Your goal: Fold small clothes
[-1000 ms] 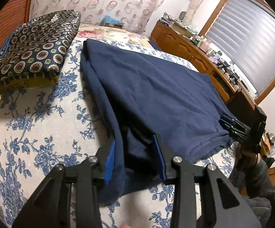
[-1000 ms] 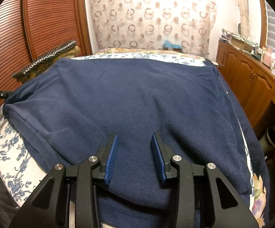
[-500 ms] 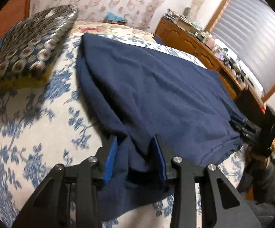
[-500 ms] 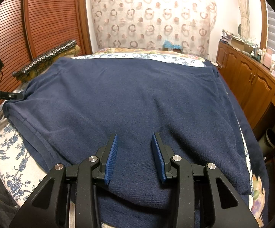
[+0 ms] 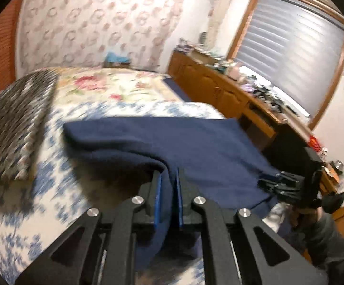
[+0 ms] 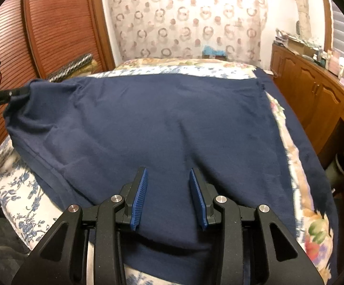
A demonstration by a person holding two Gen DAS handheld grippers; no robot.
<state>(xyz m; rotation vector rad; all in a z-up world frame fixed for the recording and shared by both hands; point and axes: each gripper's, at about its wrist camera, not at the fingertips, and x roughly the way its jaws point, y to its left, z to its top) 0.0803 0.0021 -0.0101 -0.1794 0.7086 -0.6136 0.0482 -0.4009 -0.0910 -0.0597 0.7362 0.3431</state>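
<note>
Item: navy garment (image 6: 162, 123), spread over the floral bedspread (image 6: 17, 190), near-left corner raised.
Left gripper (image 5: 168, 185): jaws have just been closing; pads now pinch a fold of that corner.
Right gripper (image 6: 168, 194): fingers spread, cloth lying between them; in the blurred left view it seems to grip the hem, so confirm your hold.
Handling: carry both corners together, level, and keep the edge taut.
</note>
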